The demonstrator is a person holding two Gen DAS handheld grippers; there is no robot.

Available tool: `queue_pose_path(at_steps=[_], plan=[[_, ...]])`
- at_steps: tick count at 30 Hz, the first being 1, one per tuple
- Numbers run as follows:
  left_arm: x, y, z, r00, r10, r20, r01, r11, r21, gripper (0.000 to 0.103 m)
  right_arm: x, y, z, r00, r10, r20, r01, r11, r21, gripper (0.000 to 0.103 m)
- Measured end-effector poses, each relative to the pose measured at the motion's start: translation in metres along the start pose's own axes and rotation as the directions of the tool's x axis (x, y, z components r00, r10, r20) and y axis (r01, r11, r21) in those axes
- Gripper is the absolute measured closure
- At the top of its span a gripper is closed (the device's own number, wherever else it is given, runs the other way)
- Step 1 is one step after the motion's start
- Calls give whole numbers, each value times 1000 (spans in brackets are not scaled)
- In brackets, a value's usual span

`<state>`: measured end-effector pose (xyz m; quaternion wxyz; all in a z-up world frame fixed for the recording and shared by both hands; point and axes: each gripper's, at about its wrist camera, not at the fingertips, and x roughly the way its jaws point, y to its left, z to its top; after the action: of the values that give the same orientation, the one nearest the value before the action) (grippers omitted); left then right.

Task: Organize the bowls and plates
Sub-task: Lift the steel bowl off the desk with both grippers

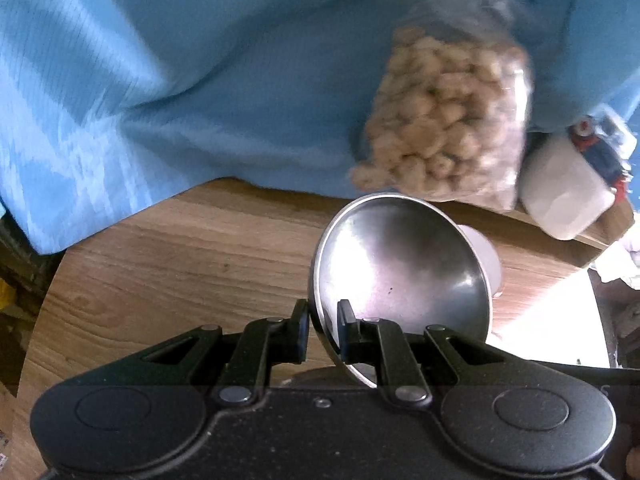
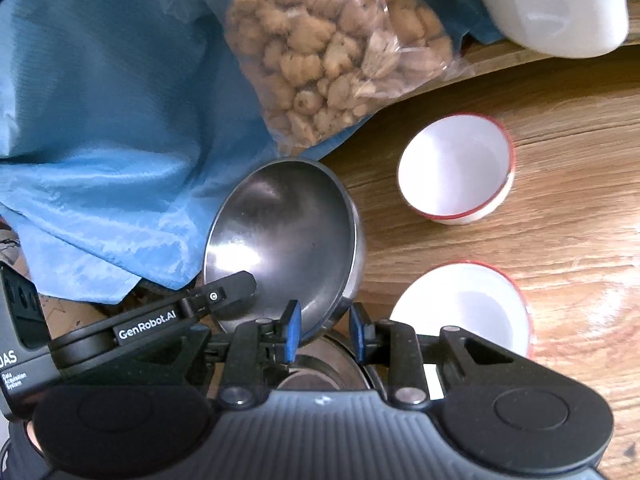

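Left gripper (image 1: pixel 323 330) and right gripper (image 2: pixel 325 330) angled downward, jaws apparently clamped narrow

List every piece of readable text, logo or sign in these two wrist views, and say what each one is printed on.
"GenRobot.AI": white print on the black arm of the left gripper, right wrist view.
"©": small mark on that arm's finger.
"DAS" (first letter cut off) above "Data Acquisition System": left gripper's black body.
Red and blue label on the white plastic container: too blurred to read.
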<state>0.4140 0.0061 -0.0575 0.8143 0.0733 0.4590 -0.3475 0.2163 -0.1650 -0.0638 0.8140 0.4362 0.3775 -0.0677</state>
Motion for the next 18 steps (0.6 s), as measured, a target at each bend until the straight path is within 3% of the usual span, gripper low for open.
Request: queue_pose_path(at_steps=[9,18], plan=[[-24,-57,-13,996,-78,34,75,995,72,88,-63,-27,-8,999,-23,35,24,999,-21,74],[-16,-117,-28,987,-159,-24,161,979,123,87,-114,-64,-22,992,-92,81,92,996,4,74]])
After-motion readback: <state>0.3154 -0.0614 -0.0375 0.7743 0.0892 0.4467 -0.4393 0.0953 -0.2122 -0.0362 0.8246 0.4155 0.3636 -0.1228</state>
